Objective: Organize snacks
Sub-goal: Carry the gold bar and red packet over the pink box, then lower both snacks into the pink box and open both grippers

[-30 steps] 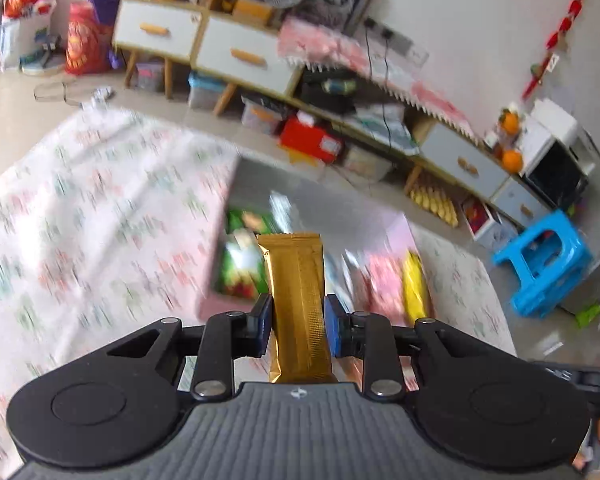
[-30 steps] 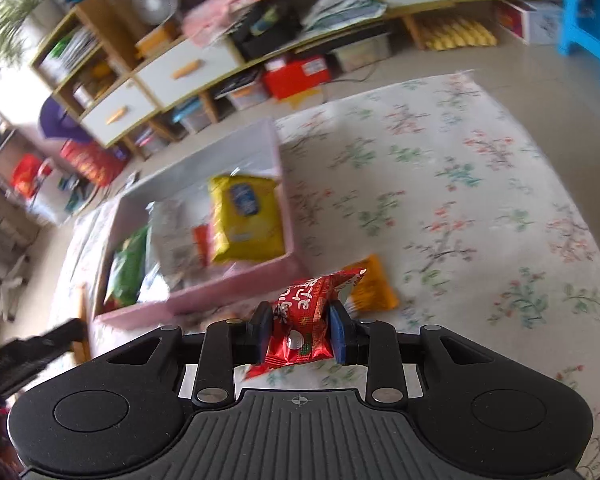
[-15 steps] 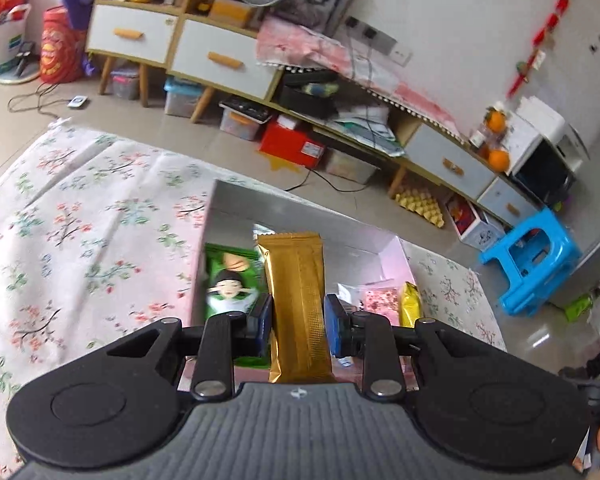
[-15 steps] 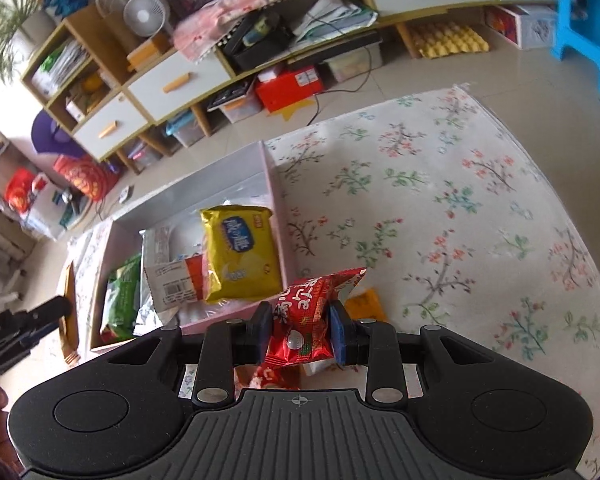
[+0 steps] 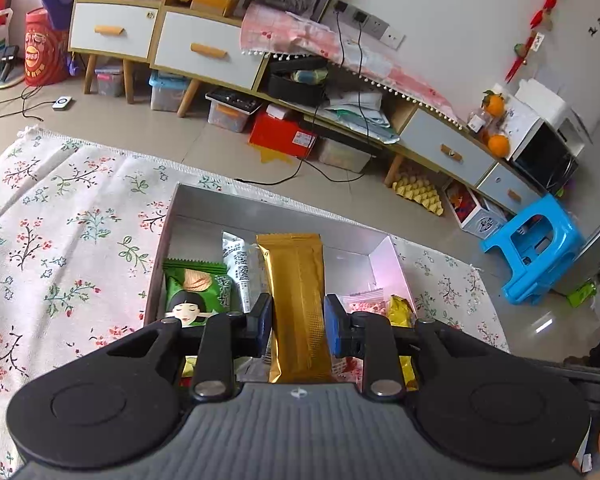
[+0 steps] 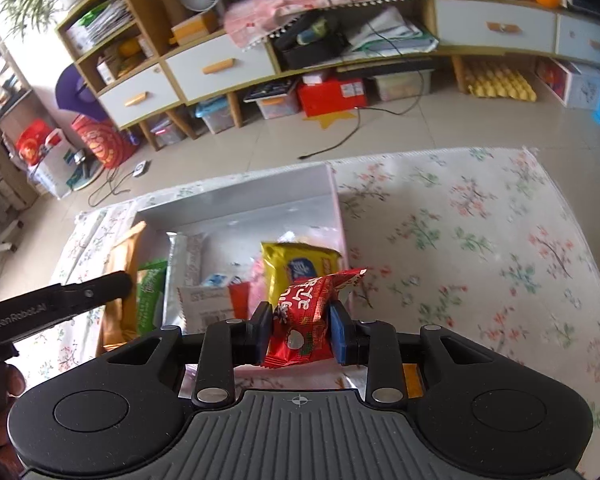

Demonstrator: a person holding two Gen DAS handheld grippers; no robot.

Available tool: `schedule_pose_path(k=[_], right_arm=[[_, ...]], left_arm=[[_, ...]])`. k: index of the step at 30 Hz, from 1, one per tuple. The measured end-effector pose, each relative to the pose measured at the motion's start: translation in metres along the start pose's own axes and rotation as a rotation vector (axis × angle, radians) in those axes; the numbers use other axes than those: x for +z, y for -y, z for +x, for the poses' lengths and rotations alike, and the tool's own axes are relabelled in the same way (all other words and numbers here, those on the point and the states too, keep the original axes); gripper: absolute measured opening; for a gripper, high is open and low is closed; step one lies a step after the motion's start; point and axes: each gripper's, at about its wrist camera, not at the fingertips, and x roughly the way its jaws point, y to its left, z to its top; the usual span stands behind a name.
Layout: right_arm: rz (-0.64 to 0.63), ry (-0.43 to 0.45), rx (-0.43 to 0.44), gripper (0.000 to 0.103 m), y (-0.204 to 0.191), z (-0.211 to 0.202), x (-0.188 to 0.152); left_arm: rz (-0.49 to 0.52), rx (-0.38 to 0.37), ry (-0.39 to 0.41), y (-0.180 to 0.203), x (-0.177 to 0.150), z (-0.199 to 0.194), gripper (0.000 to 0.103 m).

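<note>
My left gripper (image 5: 298, 322) is shut on a long gold snack bar (image 5: 296, 280), held upright over the open pink box (image 5: 390, 268). The box holds a green packet (image 5: 196, 292), a white wrapper (image 5: 238, 268) and a yellow packet (image 5: 400, 312). My right gripper (image 6: 300, 330) is shut on a crumpled red snack packet (image 6: 312, 304) just before the same box (image 6: 338, 216), where a yellow packet (image 6: 296, 270), a green packet (image 6: 150, 292) and a white one (image 6: 188, 256) lie. The left gripper's black finger (image 6: 80, 294) shows at the left with the gold bar (image 6: 122, 272).
The box sits on a floral cloth (image 6: 480, 240) spread on a tiled floor. An orange packet (image 6: 413, 380) lies on the cloth under my right gripper. Low cabinets (image 5: 204, 48) with drawers line the wall, with bins beneath. A blue stool (image 5: 536, 248) stands at the right.
Both grippers have moved toward the box, which now sits closer and more central in each view. The left view has sharpened. Each gripper keeps its snack.
</note>
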Motion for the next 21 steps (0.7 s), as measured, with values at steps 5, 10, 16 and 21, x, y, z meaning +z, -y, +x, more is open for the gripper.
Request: schedule_pose_path(k=[5,10,16,21], right_arm=[[-0.044,0.015,0.030,0.030,-0.013,0.001,0.003],[-0.053,0.025,0.060,0.030,-0.018,0.006,0.005],[-0.051,0.021,0.083,0.030,-0.022,0.015,0.005],[-0.074,0.023,0.085,0.030,-0.030,0.023,0.005]], left_arm=[[-0.006,-0.002,0.005,0.002,0.003,0.000,0.025],[0.000,-0.001,0.004,0.002,0.002,0.004,0.025],[-0.006,0.012,-0.010,-0.004,0.002,0.012,0.025],[0.002,0.018,-0.010,-0.005,0.002,0.015,0.025]])
